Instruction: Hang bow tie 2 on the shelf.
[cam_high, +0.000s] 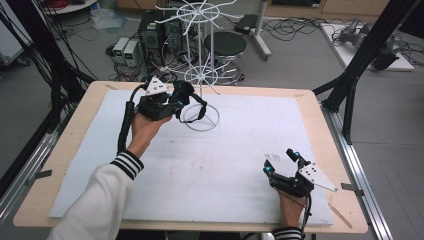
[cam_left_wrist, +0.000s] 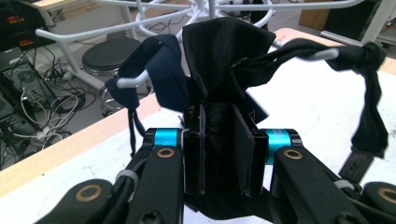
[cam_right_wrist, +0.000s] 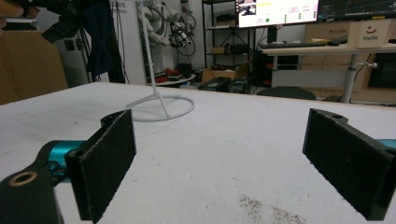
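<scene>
A white wire rack (cam_high: 201, 75) stands at the far middle of the table (cam_high: 65, 150), its ring base resting on the white mat (cam_high: 240, 150) that covers most of the tabletop. The left tongs (cam_high: 176, 100) are raised just left of the rack's pole, at the level of its lower arms, and they are clenched on a bunch of black cloth (cam_left_wrist: 219, 65); in the left gripper view the cloth is pinched flat between the two jaws and rises out of them in folds. A black strap (cam_left_wrist: 369, 116) from the same bundle is draped over one white rack arm (cam_left_wrist: 322, 55) and hangs down knotted beyond it. Just beside the black cloth, a dark blue cloth (cam_left_wrist: 161, 70) is looped over another hooked arm of the rack. Whether the blue and black pieces are joined is hard to tell from here.

The right tongs (cam_high: 283, 161) sit low on the mat, well apart from the rack toward the near right corner of the table, with the jaws spread wide and nothing between them. In the right gripper view the rack's ring base (cam_right_wrist: 161, 109) lies ahead on the mat past the two pads (cam_right_wrist: 109, 161).
</scene>
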